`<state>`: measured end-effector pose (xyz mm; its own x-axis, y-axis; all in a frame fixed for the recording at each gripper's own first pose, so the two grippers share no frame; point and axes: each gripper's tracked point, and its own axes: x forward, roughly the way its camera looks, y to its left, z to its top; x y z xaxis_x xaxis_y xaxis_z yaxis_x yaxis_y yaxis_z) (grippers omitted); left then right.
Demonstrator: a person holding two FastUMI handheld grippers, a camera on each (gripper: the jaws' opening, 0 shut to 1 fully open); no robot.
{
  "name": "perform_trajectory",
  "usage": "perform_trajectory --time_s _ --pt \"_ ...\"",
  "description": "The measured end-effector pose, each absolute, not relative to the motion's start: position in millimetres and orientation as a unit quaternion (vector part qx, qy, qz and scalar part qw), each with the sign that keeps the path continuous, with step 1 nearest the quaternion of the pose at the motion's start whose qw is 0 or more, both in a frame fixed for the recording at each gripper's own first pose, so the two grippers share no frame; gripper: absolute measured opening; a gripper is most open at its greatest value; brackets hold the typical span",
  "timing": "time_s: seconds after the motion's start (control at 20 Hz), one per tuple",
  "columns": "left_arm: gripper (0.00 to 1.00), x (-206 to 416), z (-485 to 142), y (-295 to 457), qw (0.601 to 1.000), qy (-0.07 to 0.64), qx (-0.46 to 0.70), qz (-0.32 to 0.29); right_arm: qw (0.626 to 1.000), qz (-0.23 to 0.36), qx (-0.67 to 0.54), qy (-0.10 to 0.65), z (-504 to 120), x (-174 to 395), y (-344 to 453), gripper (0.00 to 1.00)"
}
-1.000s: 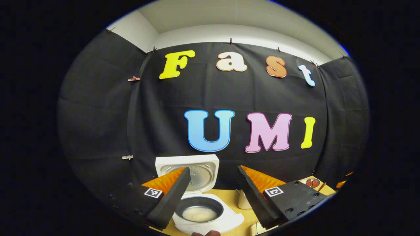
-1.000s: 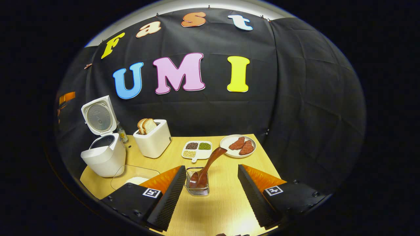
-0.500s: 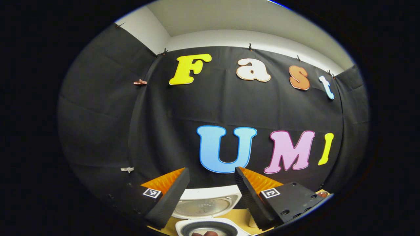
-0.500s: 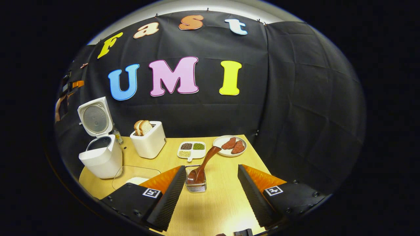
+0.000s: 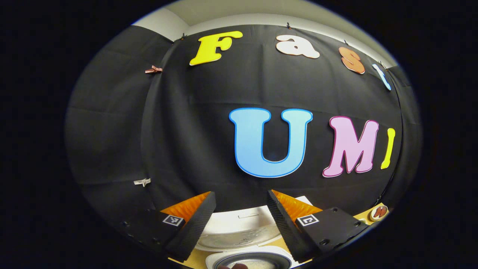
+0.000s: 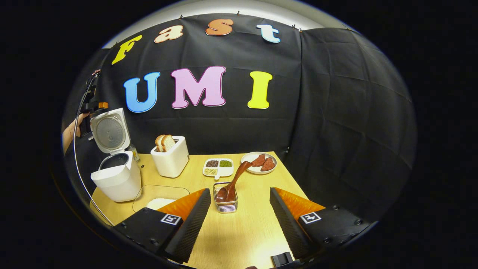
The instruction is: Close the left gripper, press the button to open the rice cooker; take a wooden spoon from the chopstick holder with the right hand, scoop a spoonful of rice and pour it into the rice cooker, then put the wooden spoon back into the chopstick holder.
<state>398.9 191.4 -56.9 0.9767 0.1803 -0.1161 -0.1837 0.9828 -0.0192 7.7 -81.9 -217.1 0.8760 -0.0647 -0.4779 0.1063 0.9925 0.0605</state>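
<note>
On the counter (image 6: 257, 220), near its left edge, rice cooker (image 6: 115, 179) stands lid-up. Wooden spoon (image 6: 233, 183) leans in chopstick holder (image 6: 225, 203), open wood around. Right gripper (image 6: 239, 220) and left gripper (image 5: 239, 228): fingers apart, empty.

White rice cooker (image 6: 116, 179), reddish-brown wooden spoon (image 6: 233, 183), pale wood-grain table (image 6: 242, 231).
</note>
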Motion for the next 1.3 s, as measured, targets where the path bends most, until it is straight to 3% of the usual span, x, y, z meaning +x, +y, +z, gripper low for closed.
perform_trajectory --time_s 0.45,0.85,1.3 --pt "0.99 383.7 -77.0 184.3 0.989 0.105 -0.016 0.104 0.968 -0.055 0.055 0.238 -209.0 -1.7 -89.5 0.99" --pt "0.99 301.6 -111.1 138.3 0.984 0.141 -0.030 0.108 0.968 -0.013 0.069 0.240 -215.6 14.4 -68.7 0.99" --pt "0.99 258.4 -178.6 103.8 0.967 0.204 -0.056 0.139 0.965 0.026 0.046 0.255 -219.7 6.1 -68.3 0.99"
